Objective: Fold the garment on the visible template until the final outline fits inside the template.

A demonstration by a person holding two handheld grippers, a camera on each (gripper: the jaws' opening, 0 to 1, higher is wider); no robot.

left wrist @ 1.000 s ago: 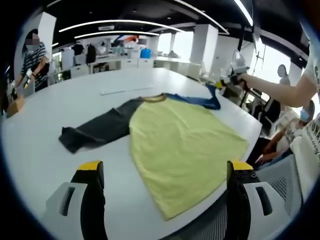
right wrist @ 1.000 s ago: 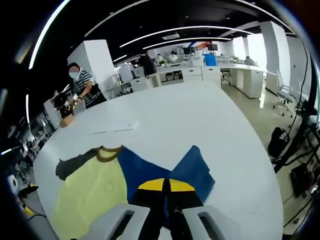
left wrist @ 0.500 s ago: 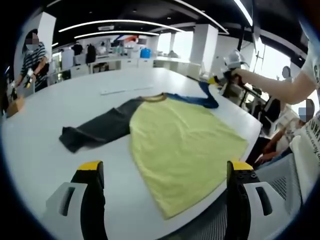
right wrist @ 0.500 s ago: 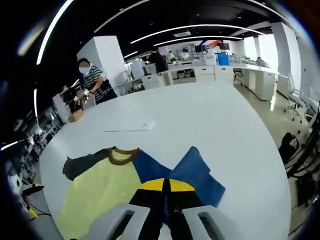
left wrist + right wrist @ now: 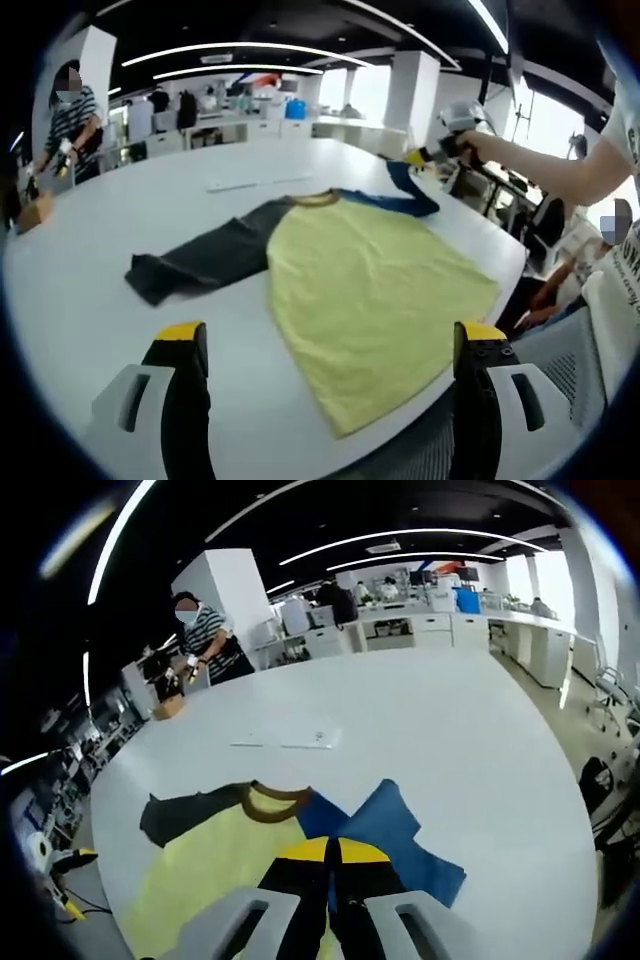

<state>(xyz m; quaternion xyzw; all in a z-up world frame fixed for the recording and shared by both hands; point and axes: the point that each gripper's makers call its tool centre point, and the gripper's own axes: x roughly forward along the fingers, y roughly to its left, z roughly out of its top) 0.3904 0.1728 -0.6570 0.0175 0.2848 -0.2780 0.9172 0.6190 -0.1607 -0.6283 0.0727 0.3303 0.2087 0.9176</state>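
Note:
A shirt lies flat on the white table (image 5: 90, 270): yellow body (image 5: 370, 290), brown collar (image 5: 314, 198), dark grey sleeve (image 5: 195, 262) stretched left. Its blue sleeve (image 5: 405, 195) is raised at the far right, where my right gripper (image 5: 425, 155) pinches its end. In the right gripper view my right gripper (image 5: 330, 852) is shut on the blue sleeve (image 5: 400, 825), with the yellow body (image 5: 205, 870) and grey sleeve (image 5: 185, 810) to its left. My left gripper (image 5: 332, 335) hovers open over the shirt's near hem, holding nothing.
A flat white sheet (image 5: 255, 183) lies on the table beyond the collar, and it also shows as the sheet (image 5: 300, 738). A person in a striped top (image 5: 205, 645) stands at the far edge. A person's arm (image 5: 560, 175) reaches in from the right, near the table's rim.
My right gripper has carried the blue sleeve's end slightly up and inward toward the collar. The left gripper stays open and has barely moved.

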